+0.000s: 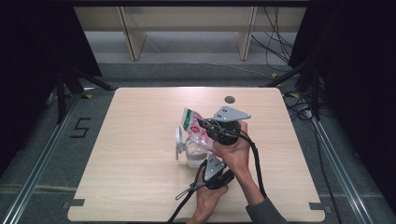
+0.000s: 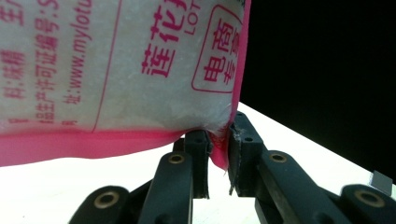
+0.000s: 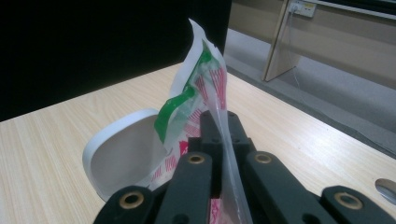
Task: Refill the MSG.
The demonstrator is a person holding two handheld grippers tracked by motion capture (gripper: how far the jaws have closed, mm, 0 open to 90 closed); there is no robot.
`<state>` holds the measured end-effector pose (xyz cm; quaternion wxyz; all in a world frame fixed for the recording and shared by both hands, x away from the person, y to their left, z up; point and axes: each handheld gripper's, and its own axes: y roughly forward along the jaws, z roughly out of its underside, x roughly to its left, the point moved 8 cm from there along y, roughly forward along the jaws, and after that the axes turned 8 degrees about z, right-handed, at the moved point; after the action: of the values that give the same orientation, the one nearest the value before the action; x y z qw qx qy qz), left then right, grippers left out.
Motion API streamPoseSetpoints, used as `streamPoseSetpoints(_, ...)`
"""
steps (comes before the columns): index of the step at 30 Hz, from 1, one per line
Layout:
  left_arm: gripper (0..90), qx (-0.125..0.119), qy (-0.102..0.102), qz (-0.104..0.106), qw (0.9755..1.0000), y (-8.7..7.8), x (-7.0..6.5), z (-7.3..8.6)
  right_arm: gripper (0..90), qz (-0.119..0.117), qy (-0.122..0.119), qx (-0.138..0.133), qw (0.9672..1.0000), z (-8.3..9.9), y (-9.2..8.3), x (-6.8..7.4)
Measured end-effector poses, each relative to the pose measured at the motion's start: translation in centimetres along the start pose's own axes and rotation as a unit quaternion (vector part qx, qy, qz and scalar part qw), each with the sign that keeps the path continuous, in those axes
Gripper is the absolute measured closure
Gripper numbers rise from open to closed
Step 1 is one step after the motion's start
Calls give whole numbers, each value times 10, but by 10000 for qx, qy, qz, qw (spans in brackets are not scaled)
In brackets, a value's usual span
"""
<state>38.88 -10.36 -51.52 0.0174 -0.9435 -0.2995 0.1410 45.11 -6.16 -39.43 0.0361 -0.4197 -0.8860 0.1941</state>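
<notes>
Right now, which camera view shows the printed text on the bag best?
The left gripper view: the bag is close there, and its pink printed characters are sharp and large. In the high view the bag is small and its print cannot be read. In the right gripper view the bag stands edge-on, showing green and red marks.

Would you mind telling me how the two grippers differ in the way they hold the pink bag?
The left gripper pinches the bag at its pink bottom corner, jaws slightly apart; the right gripper clamps its clear upper film, jaws fully together. In the high view the left sits nearer the person, the right farther. Both grip the same bag.
</notes>
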Motion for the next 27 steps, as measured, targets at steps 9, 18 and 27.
streamPoseSetpoints(9, 792, 4, -50, -10, 10000, 0, 0, -1, 900, -2, 7, 3, 10000, -1, -1, 1)
streamPoseSetpoints(18, 792, -24, -8, 44, 10000, 1, -1, -2, 900, 52, -3, -114, 9999, -2, 0, -2)
streamPoseSetpoints(27, 792, -60, -47, 53, 10000, 2, -1, -2, 900, 45, -93, -116, 9999, -3, -1, -4)
